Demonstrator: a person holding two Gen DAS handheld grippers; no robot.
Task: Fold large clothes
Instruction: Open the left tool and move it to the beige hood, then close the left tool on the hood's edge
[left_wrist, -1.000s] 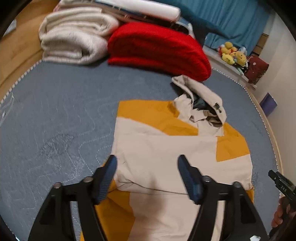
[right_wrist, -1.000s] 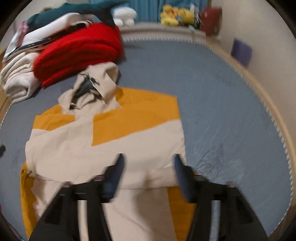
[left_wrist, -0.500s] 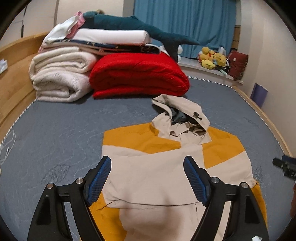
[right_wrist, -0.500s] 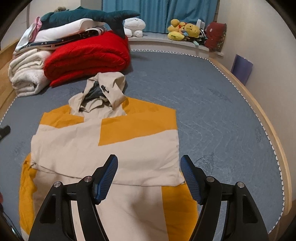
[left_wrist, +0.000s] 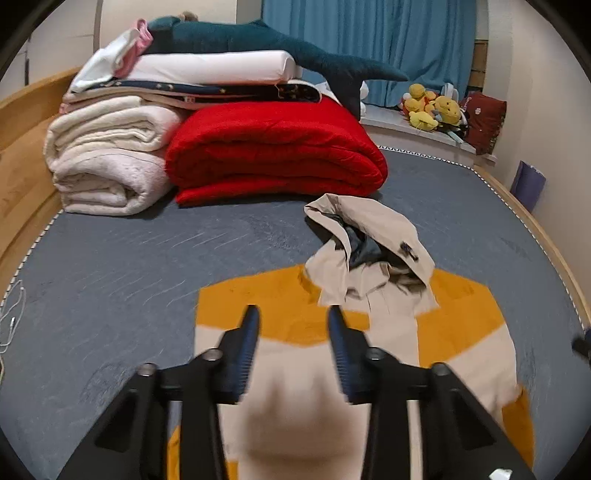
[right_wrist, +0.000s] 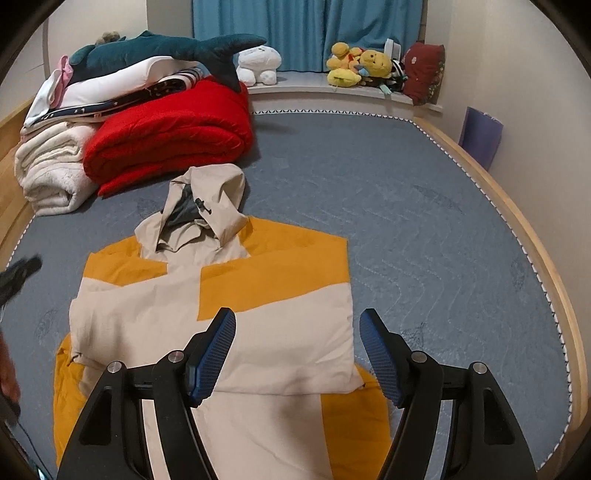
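Note:
A beige and orange hooded jacket (left_wrist: 458, 332) lies flat on the grey-blue bed, sleeves folded in over the body and hood (left_wrist: 369, 229) pointing to the far side. My left gripper (left_wrist: 291, 317) hovers over the jacket's left shoulder. Its jaws are closing and stand narrow, with a gap left between the pads and no cloth pressed in them. My right gripper (right_wrist: 297, 321) stands open above the jacket (right_wrist: 147, 314), near its right lower part, holding nothing. The hood (right_wrist: 210, 195) lies crumpled.
A folded red blanket (left_wrist: 273, 155) and rolled white blankets (left_wrist: 107, 162) are stacked at the far left, with a shark plush (left_wrist: 258, 40) on top. Plush toys (right_wrist: 358, 62) line the ledge by the curtain. A wooden frame (right_wrist: 546, 266) rims the bed.
The left gripper has moved forward over the jacket toward the hood and its jaws have narrowed. The right gripper has risen a little and stays open. The jacket has not moved.

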